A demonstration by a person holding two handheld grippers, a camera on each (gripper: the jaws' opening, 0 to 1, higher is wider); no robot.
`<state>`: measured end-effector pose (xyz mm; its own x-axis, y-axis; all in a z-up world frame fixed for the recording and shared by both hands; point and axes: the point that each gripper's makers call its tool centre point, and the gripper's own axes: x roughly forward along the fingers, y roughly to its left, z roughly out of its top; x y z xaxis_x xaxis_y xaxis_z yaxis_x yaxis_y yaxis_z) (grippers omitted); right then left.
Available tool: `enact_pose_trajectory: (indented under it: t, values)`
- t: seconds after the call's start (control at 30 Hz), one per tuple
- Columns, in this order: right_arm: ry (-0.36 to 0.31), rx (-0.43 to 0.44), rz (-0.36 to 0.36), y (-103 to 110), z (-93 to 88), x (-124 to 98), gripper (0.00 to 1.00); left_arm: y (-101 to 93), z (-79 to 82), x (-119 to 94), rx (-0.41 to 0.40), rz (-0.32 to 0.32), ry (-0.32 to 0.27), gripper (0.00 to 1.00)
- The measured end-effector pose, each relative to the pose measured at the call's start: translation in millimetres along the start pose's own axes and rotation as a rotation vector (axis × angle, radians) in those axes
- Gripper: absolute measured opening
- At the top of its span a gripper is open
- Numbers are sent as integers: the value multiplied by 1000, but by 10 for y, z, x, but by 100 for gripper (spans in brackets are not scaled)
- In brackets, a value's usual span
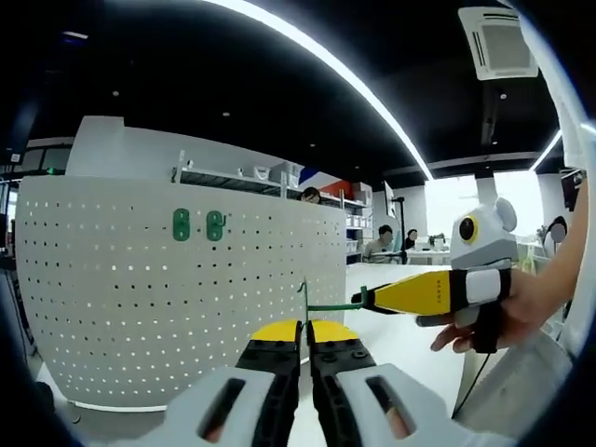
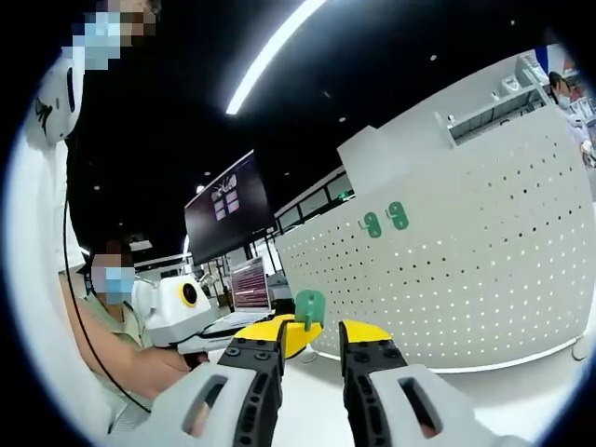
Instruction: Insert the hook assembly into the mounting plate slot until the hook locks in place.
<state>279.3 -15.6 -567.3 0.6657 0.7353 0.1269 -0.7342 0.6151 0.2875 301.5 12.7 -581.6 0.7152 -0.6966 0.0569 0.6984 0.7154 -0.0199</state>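
Note:
A white pegboard (image 1: 140, 298) stands ahead, with two green mounting plates (image 1: 198, 224) fixed side by side near its top; the same plates (image 2: 385, 220) show in the right gripper view. My left gripper (image 1: 304, 328) is shut on the flat end of a green hook (image 1: 304, 300), seen edge-on. The hook's thin rod runs right to my right gripper (image 1: 366, 299), which a hand brings in. In the right gripper view the hook's green plate (image 2: 310, 307) faces me just above my right gripper (image 2: 312, 328). That gripper's jaws stand apart, and the left gripper's yellow jaw (image 2: 284, 337) is behind the plate.
The pegboard (image 2: 466, 279) curves across a white table (image 1: 400, 354). A person's hand (image 1: 503, 312) holds the right gripper. A person in a green top (image 2: 112, 326) sits at the left by a dark screen (image 2: 228, 209) and a laptop (image 2: 250, 284). Other people sit at desks far behind.

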Motion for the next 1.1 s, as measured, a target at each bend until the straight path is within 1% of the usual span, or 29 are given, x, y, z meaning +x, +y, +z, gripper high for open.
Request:
enact_pose_trajectory:
  t: [0.1,0.27,0.57,0.8,0.93,1.1]
  values:
    - [-3,3,5,7,13,30,20,-19,28,10,-5,-2,-6,2]
    - [-11,2,9,21,38,65,18,-34,32,17,-10,-3,-7,2]
    - [-4,-2,21,55,17,118,16,-100,52,23,-11,-20,-11,2]
    - [-17,-10,13,48,47,133,12,-171,57,39,-29,-42,-16,2]
    - [-23,-28,7,40,62,129,7,-174,64,44,-21,-42,-16,2]
    - [-21,-31,1,36,52,135,4,-178,64,43,-27,-41,-15,2]
